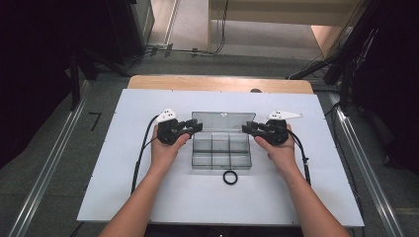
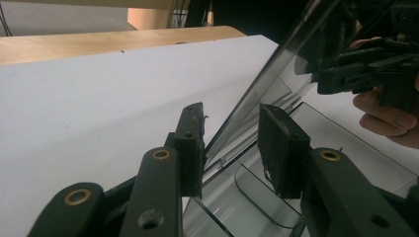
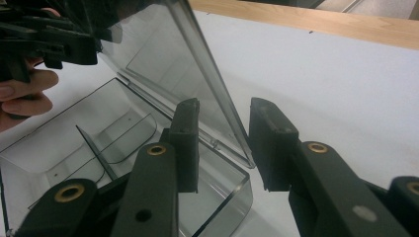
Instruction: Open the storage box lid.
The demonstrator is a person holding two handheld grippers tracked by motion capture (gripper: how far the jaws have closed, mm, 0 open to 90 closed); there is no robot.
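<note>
Clear plastic box [image 1: 221,146] lid [image 1: 223,121] raised | both grippers [image 1: 196,128] [image 1: 247,128] straddle lid, unclenched | black ring [image 1: 230,177] near front

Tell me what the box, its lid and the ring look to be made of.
Box: clear, faintly smoky hard plastic, glossy; the white table shows through its walls and dividers.
Lid: the same see-through plastic; it bears reflections in the right gripper view and has crisp moulded edges.
Ring: black and matt, probably rubber, though too small to tell for sure.
</note>
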